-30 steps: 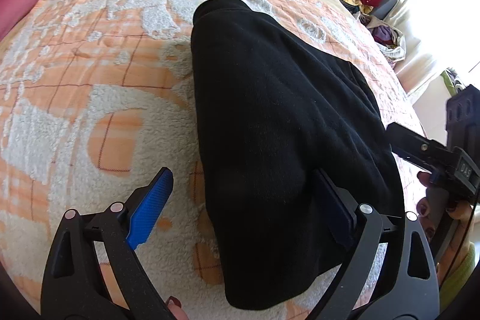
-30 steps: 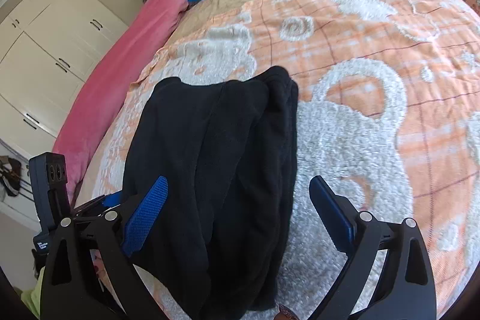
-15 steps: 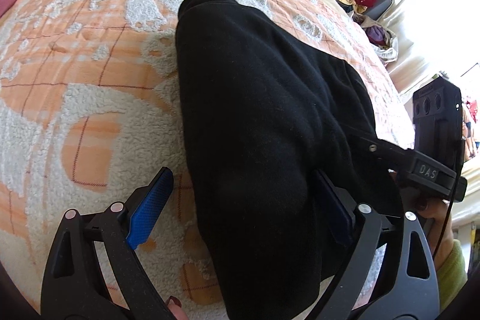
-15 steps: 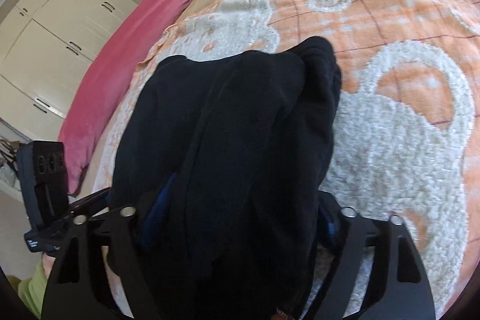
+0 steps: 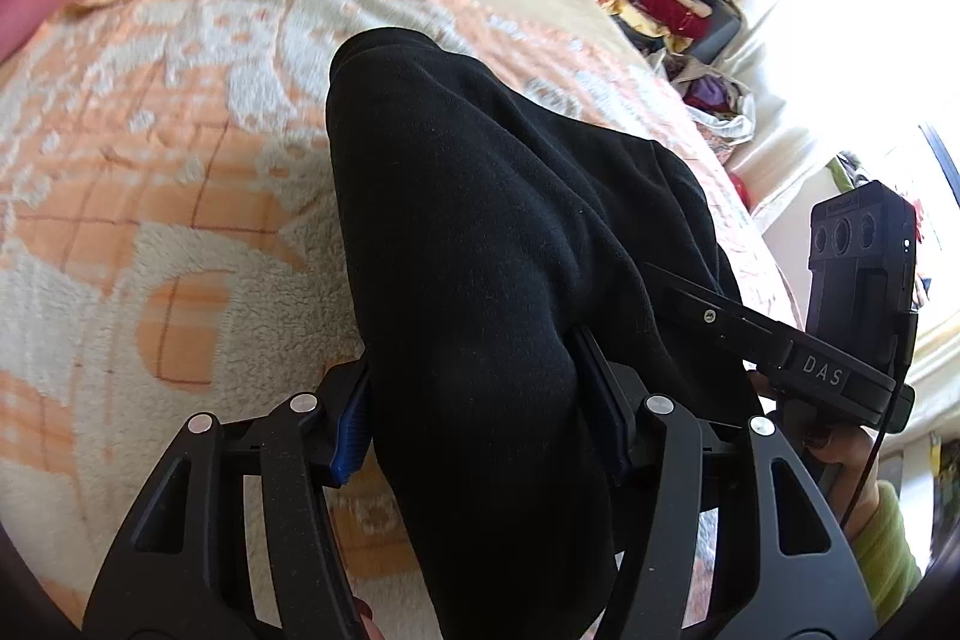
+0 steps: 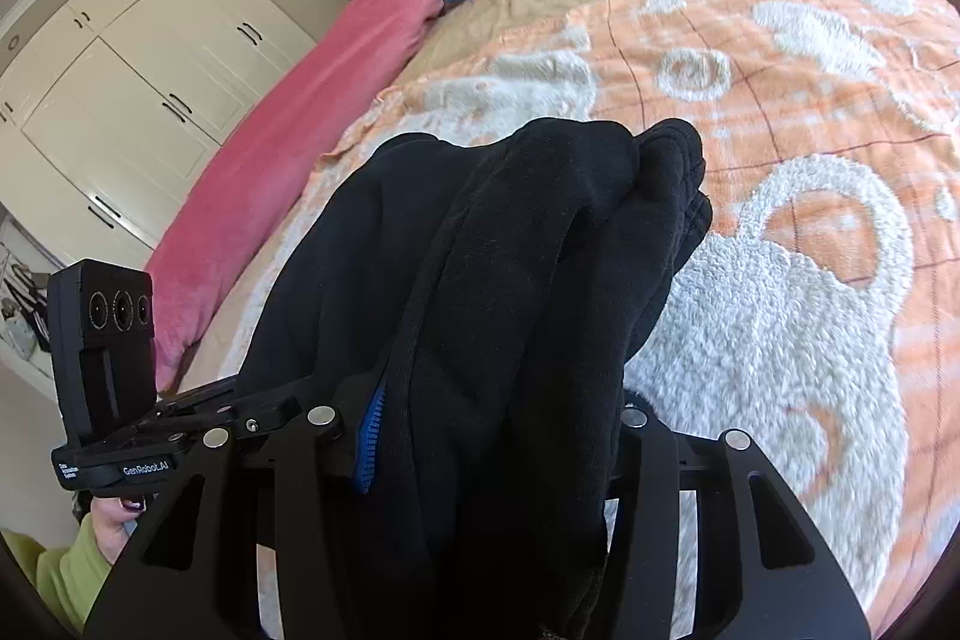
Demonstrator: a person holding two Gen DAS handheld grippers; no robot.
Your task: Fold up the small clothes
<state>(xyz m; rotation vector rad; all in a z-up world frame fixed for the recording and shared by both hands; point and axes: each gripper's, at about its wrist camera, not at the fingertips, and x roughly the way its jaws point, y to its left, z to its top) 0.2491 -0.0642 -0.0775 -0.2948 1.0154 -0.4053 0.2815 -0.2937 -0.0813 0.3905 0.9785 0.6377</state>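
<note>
"DAS" on right tongs (image 5: 840, 376); "GenRobot.AI" on left tongs (image 6: 144, 469)

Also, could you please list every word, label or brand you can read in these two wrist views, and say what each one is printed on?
"DAS": white letters on the black body of the right gripper, seen in the left wrist view.
"GenRobot.AI": white letters on the black body of the left gripper, seen in the right wrist view.
A small white label beside "GenRobot.AI": too small to read.
A faint mark on top of the camera block above "DAS": too blurred to read.
</note>
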